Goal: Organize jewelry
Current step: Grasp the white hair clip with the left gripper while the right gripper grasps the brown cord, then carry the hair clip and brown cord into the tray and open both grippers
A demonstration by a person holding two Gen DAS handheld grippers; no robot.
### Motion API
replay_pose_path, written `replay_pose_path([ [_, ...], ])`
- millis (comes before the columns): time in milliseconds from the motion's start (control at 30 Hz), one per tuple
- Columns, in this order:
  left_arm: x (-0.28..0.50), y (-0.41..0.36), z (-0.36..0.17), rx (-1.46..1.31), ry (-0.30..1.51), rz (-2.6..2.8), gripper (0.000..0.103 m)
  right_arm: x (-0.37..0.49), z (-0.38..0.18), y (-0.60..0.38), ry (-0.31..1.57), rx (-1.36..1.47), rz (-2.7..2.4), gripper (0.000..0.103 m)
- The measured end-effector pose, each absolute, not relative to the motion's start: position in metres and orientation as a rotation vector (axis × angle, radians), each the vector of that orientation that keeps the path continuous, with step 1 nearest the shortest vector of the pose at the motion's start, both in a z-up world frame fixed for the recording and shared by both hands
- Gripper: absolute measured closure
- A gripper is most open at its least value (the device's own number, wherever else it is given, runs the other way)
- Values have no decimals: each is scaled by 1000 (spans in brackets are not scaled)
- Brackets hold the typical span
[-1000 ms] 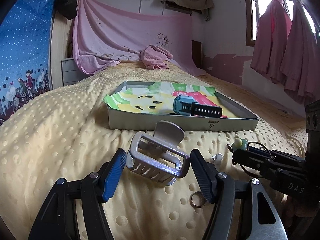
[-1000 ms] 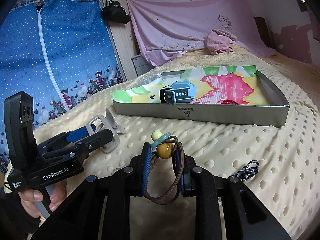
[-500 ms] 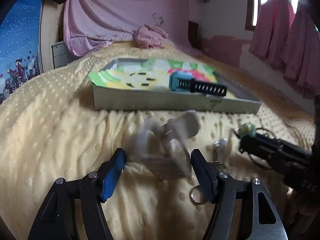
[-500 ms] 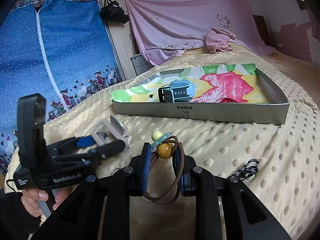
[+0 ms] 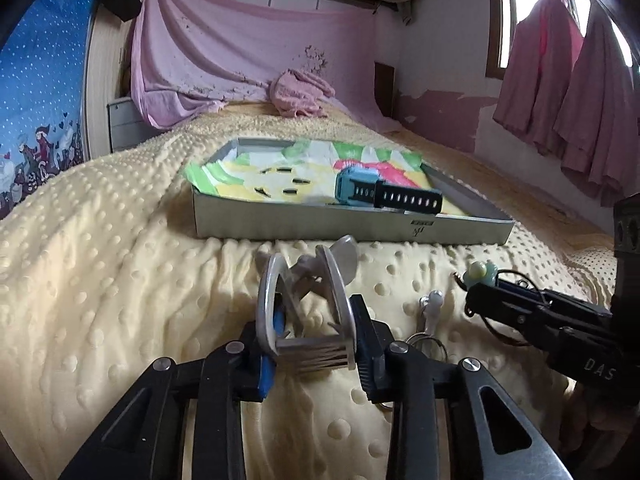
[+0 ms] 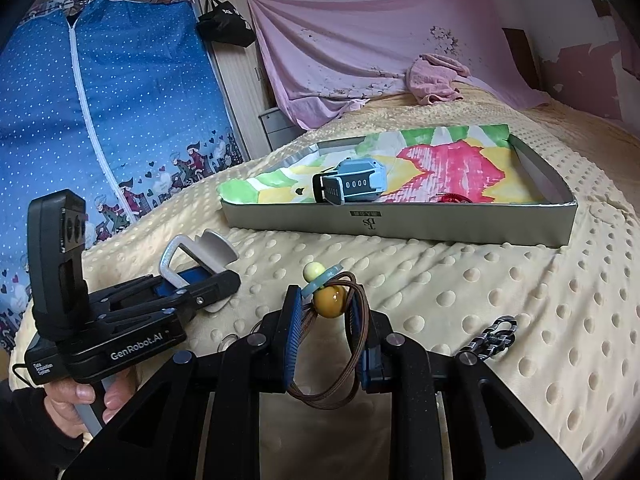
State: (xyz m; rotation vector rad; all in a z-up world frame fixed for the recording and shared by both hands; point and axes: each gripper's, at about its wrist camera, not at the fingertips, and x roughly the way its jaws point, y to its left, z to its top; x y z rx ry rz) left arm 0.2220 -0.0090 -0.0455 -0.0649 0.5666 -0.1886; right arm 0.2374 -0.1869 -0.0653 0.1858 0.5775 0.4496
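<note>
The left gripper point(image 5: 316, 346) is closing on a silver hair claw clip point(image 5: 306, 312), and the clip sits between its jaws with the pads right up against its sides. It grabs the clip by the wide sides, likely so the clip will not slip out. The right gripper point(image 6: 326, 334) is clamped on a brown hair tie point(image 6: 340, 360) with a yellow bead point(image 6: 329, 301), held just above the bed point(image 6: 500, 280). Both point at the gray tray point(image 6: 400, 226) further up the bed, likely where these things should go. A blue watch point(image 6: 352, 183) already lies in the tray. A small chain point(image 6: 493, 336) and a key ring point(image 5: 424, 344) lie on the bed, not put away yet
</note>
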Motion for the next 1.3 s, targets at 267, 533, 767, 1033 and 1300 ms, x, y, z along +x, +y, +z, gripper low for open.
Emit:
replay_pose_path([
  [267, 202, -2, -29, -83, 423, -173, 74, 231, -61, -196, 518, 231, 423, 82],
  [533, 215, -7, 2, -124, 408, -169, 74, 236, -44, -207, 475, 235, 398, 82],
  [767, 272, -20, 35, -140, 406, -167, 73, 276, -10, -227, 449, 192, 353, 82],
  [1033, 347, -27, 4, -94, 643, -123, 73, 326, -28, -247, 501, 236, 338, 82],
  [1300, 363, -37, -22, -65, 752, -141, 73, 348, -51, -237, 608, 209, 321, 81],
])
